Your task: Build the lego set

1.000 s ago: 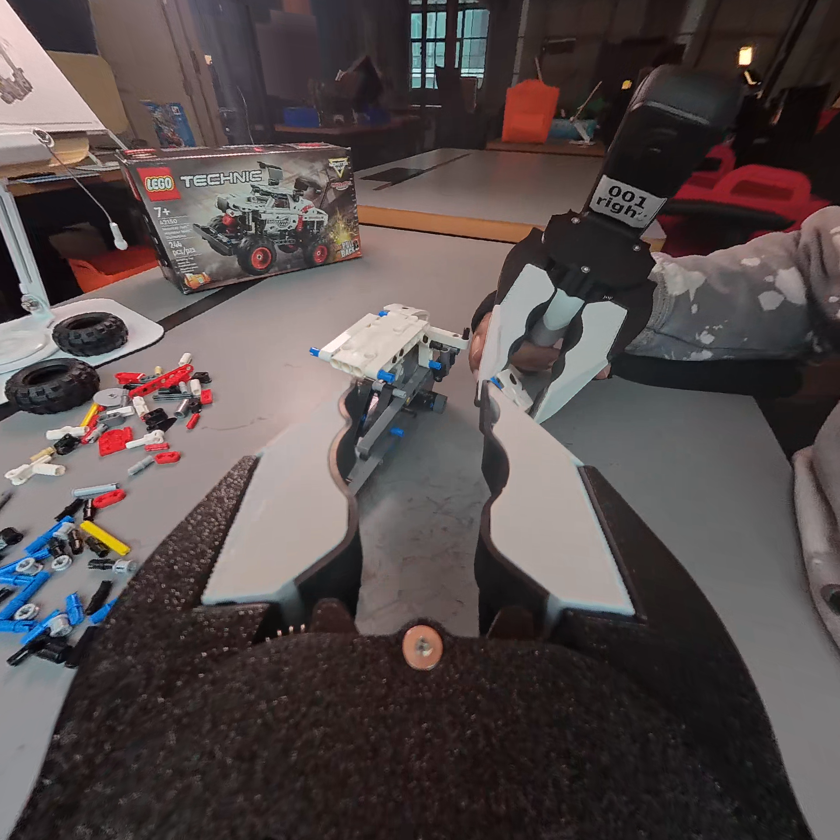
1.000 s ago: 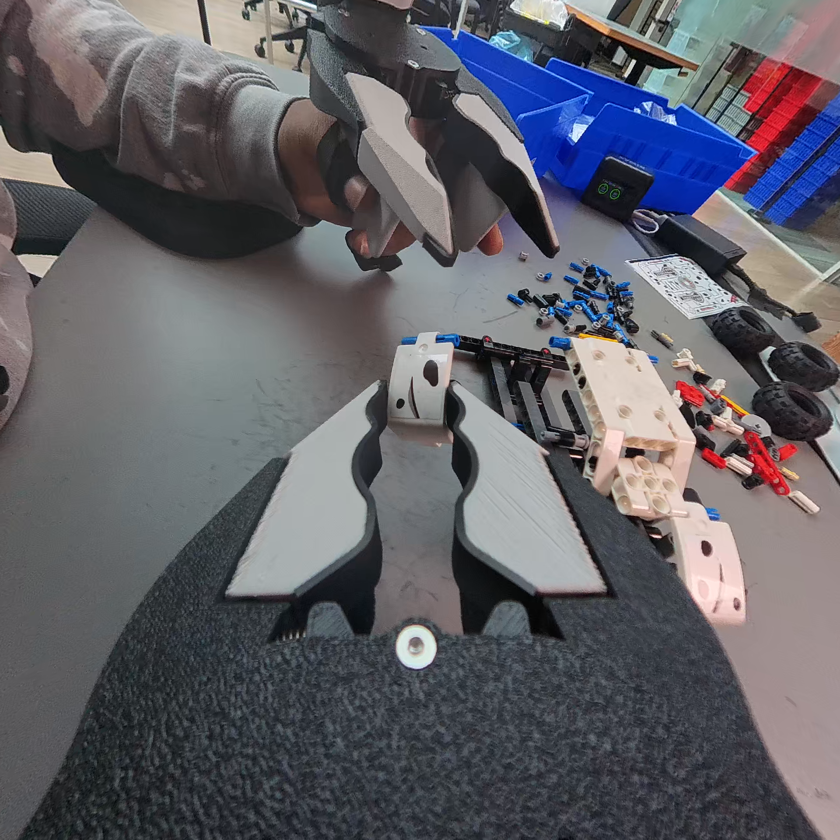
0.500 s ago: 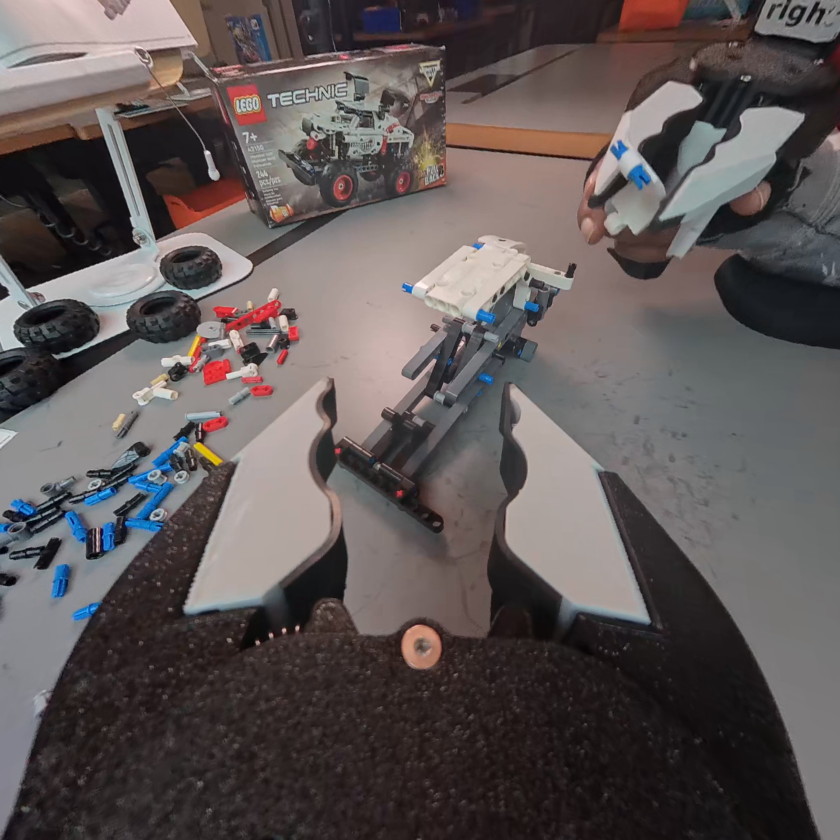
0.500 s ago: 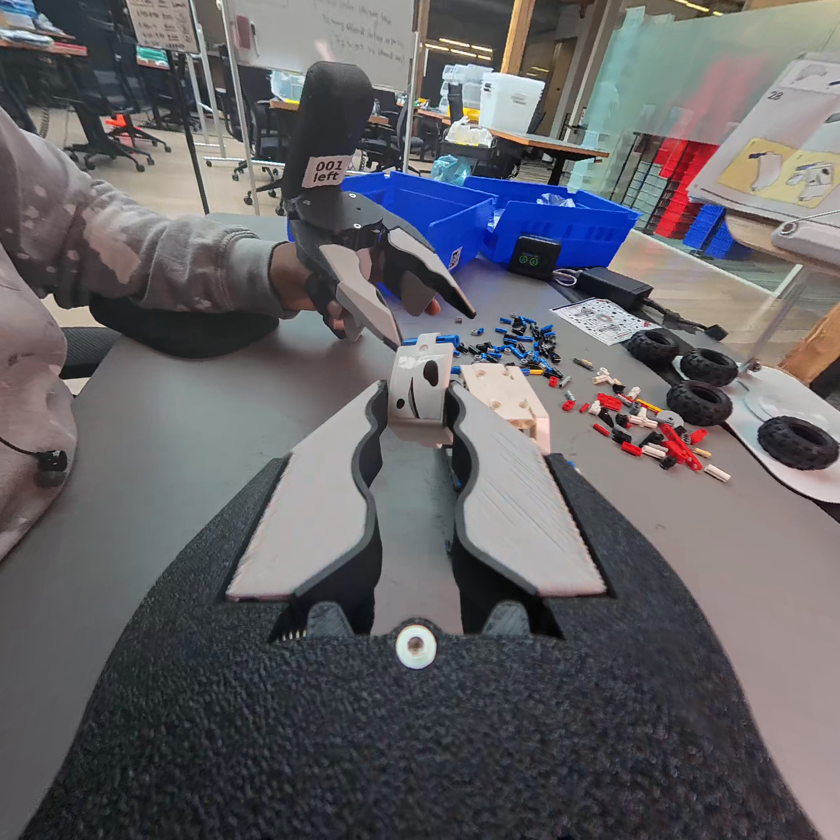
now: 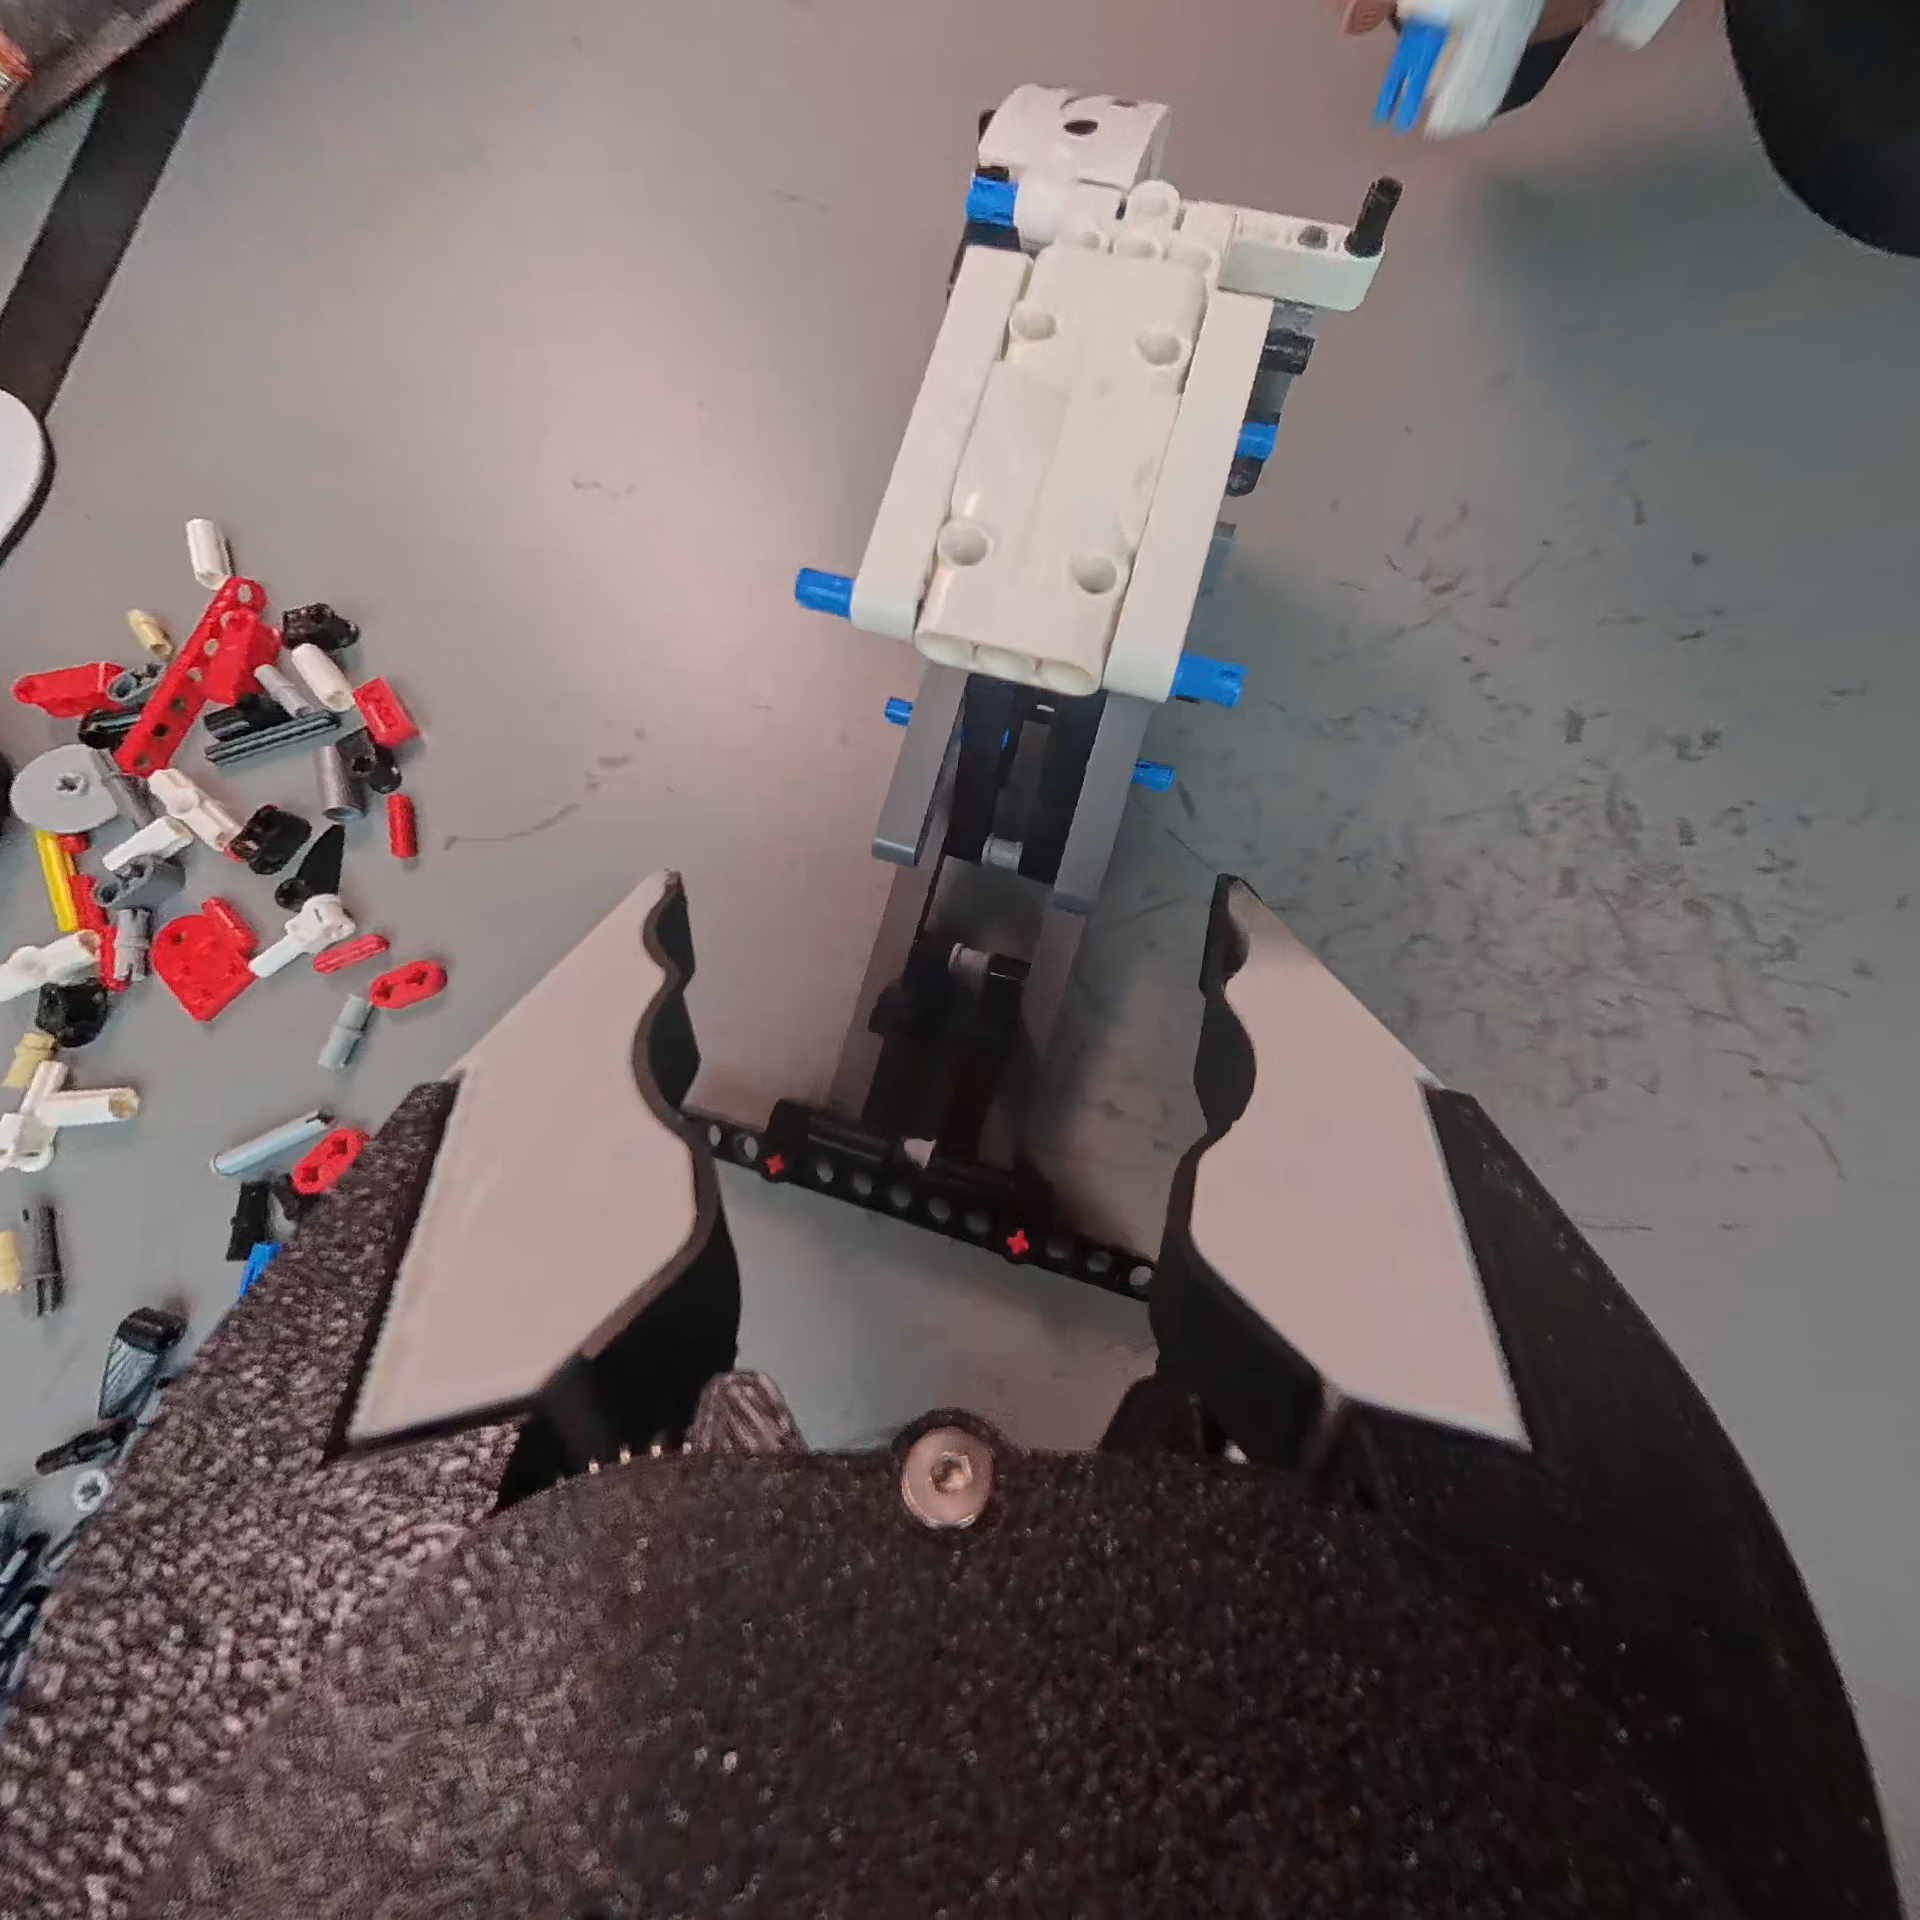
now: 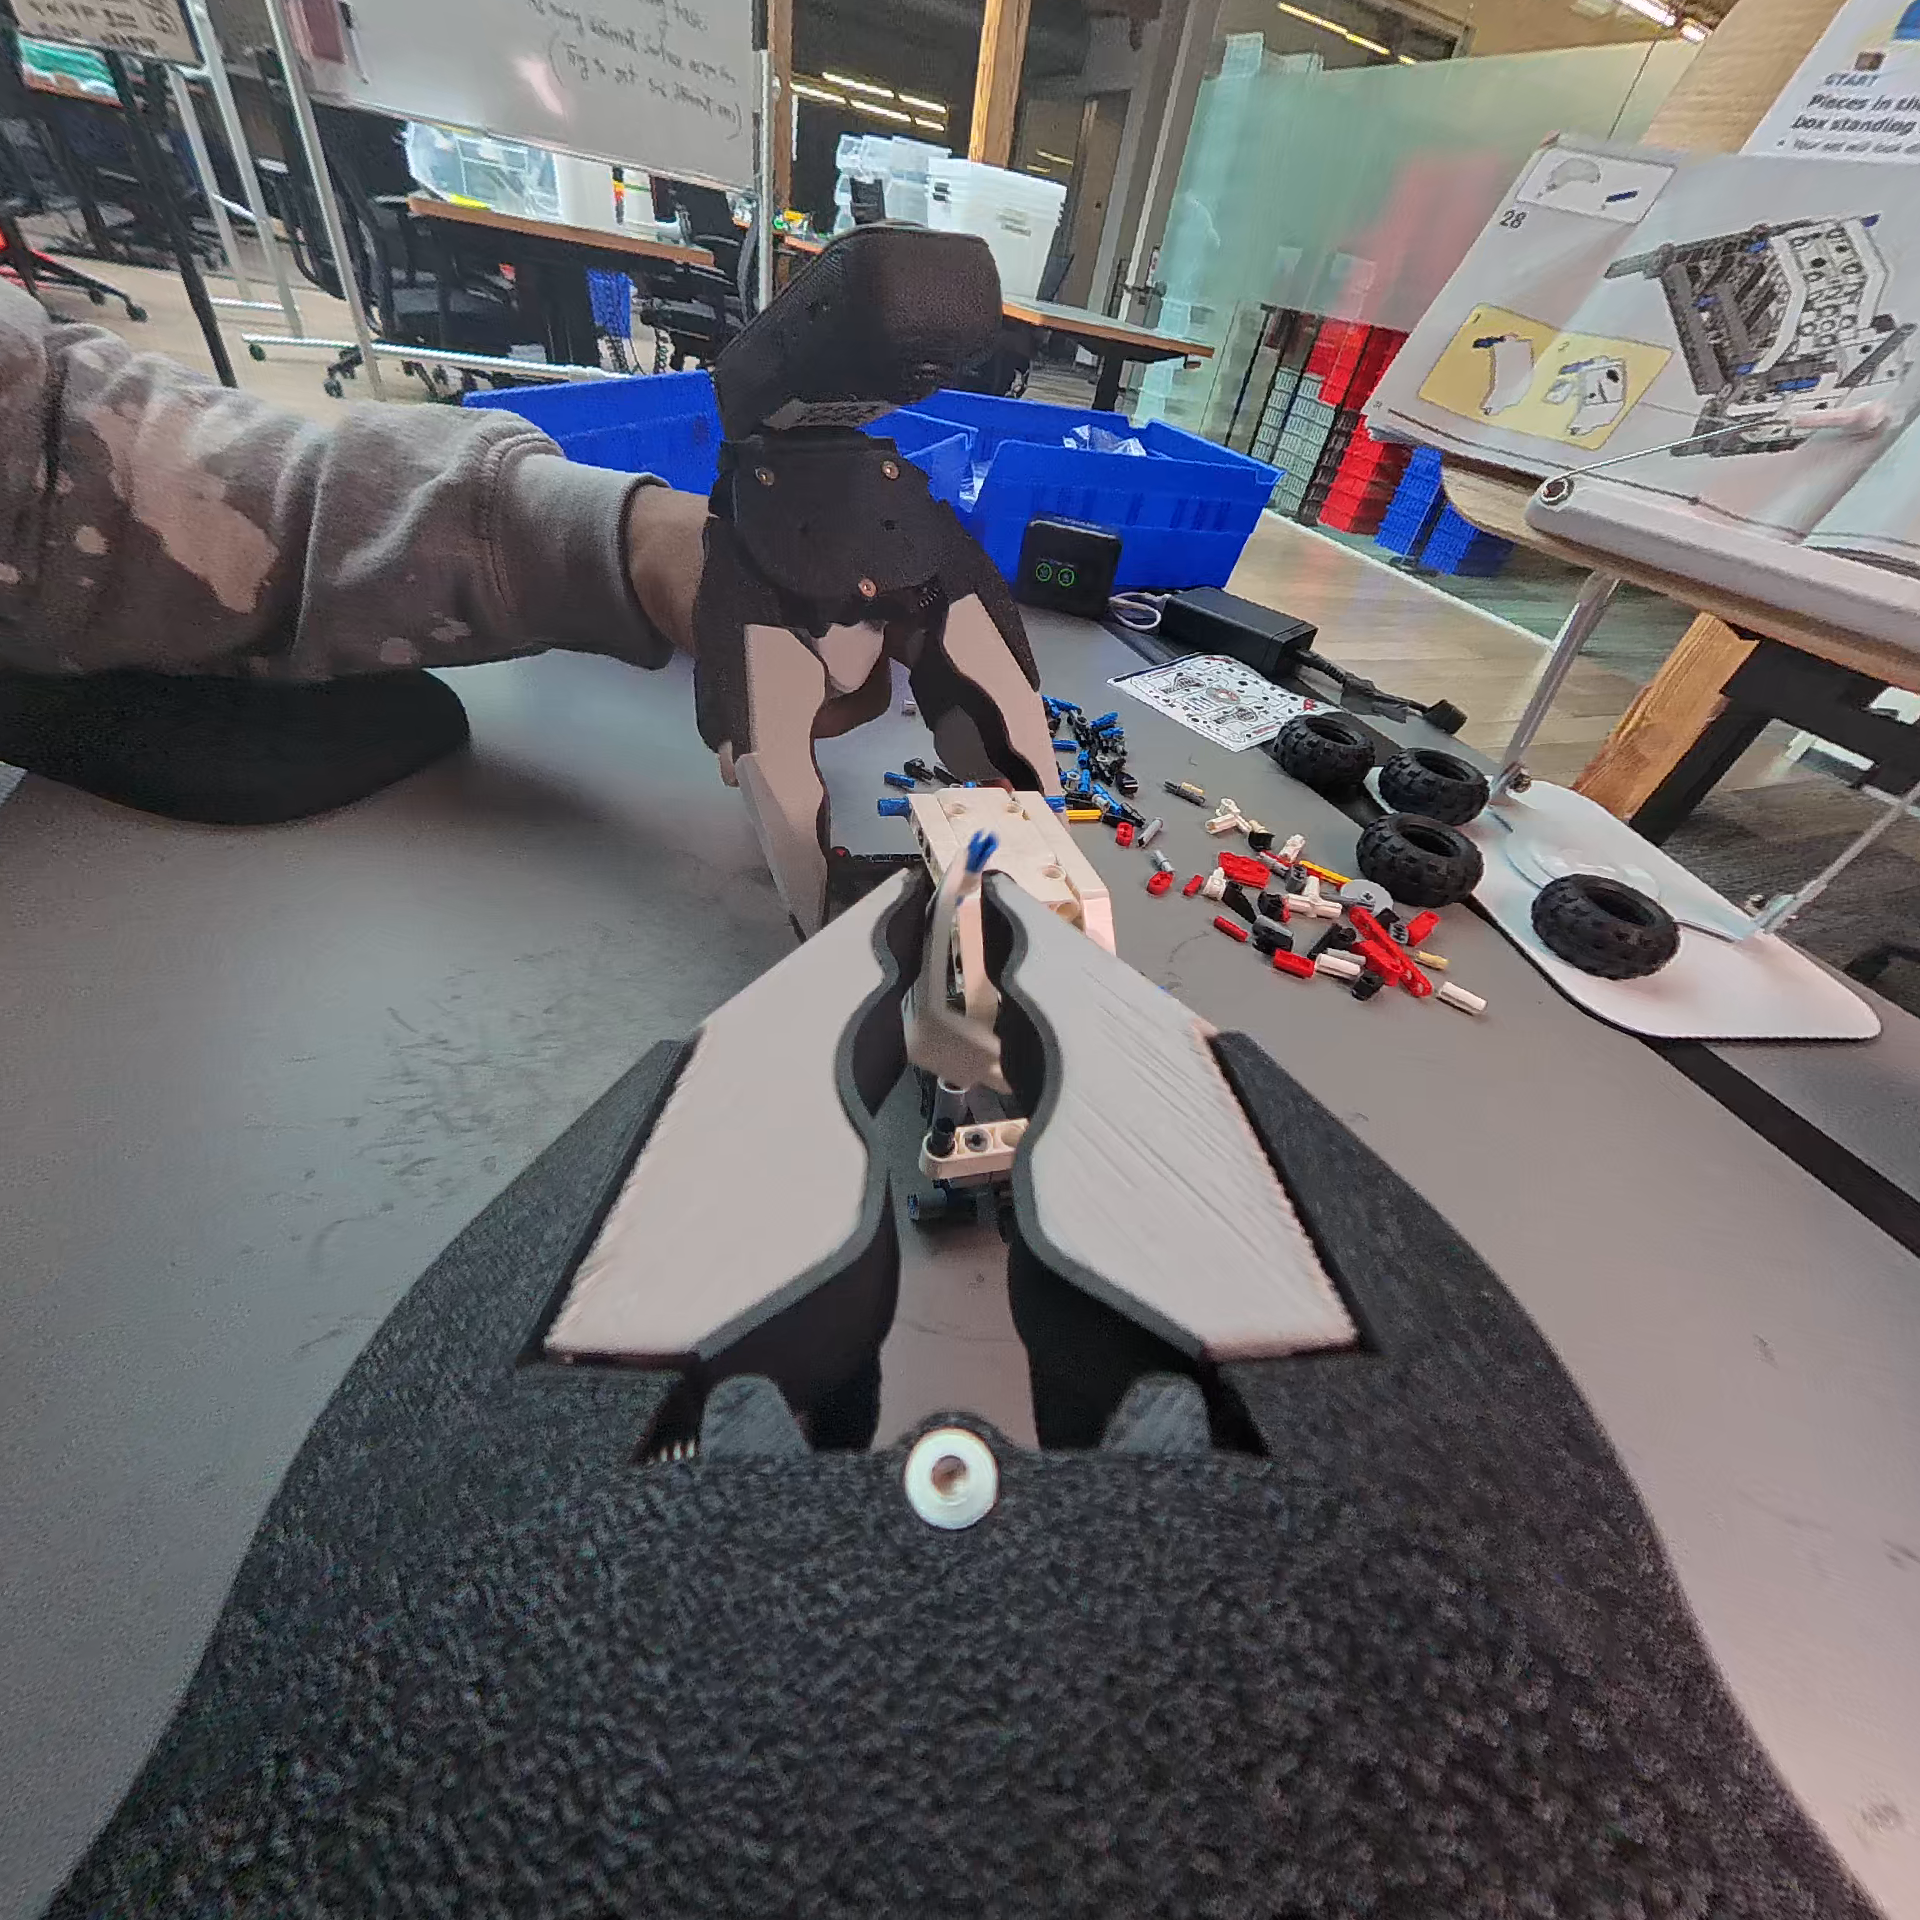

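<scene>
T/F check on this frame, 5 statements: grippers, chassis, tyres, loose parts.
1. The right gripper is shut on a white panel piece with a blue pin. True.
2. The left gripper is clamped on the chassis. False: its jaws are open, straddling the black end beam, with no grip visible.
3. All four black tyres are mounted on the chassis. False: they lie loose on and beside the white stand base, apart from the model.
4. The loose red, white and black parts lie to the left of the chassis in the left wrist view. True.
5. The blue bins sit on the floor under the table. False: they stand on the table behind the left gripper.
</scene>
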